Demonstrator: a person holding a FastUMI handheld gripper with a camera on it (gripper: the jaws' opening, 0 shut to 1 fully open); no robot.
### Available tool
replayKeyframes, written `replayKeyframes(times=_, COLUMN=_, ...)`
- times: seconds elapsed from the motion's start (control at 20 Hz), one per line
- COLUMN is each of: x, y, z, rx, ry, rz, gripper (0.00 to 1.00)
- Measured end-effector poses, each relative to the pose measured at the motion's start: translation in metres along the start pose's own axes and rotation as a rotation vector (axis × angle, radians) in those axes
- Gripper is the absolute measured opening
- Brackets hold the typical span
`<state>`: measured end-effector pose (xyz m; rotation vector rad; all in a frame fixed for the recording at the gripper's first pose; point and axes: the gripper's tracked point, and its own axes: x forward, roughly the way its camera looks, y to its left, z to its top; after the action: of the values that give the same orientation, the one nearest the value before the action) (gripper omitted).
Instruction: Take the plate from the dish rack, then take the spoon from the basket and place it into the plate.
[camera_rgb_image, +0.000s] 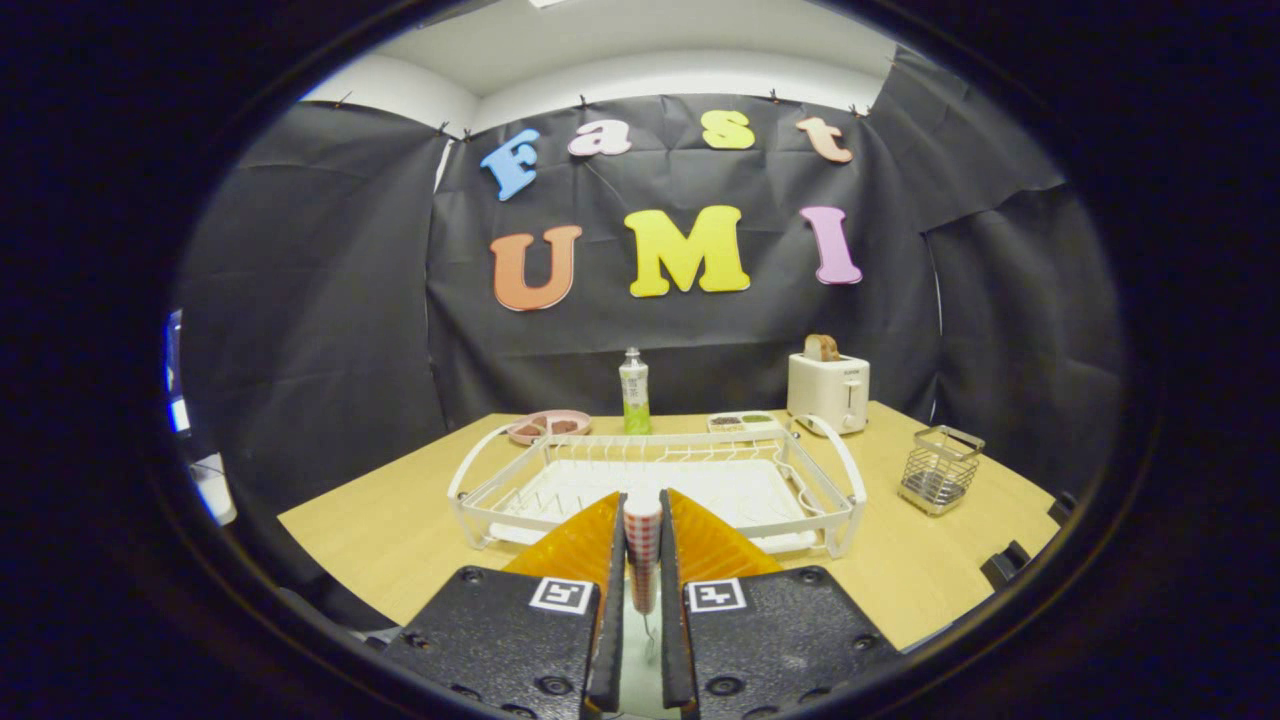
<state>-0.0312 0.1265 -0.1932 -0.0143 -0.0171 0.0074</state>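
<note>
A: Was the gripper (643, 545) clamped on the plate (642, 540)?
B: Yes, edge-on between its fingers, near the dish rack (480, 500).
A: What remained?
B: Spoon; basket (940, 470) sat at two o'clock.

The gripper (643, 520) hides the near rim of the dish rack (480, 500), the red-checked thing (642, 545) pressed between its fingers is too little seen to name, and the basket (940, 470) hides its contents.

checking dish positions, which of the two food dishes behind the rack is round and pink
The round pink plate, beyond the white wire dish rack's far corner beside the bottle; the other is a white rectangular tray.
</note>
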Motion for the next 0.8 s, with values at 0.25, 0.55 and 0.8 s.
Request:
replayKeyframes(times=0.25, x=-0.004, y=-0.027, z=-0.002, rx=0.038, ry=0.028, rz=-0.030, gripper=0.24)
replayKeyframes(times=0.55, x=-0.018, y=-0.060, z=0.020, rx=0.045, ry=-0.001, rz=-0.064, gripper=0.55)
replayKeyframes(times=0.8, x=-0.042, y=-0.079, z=0.041, rx=0.053, ry=-0.011, rz=-0.064, gripper=1.00)
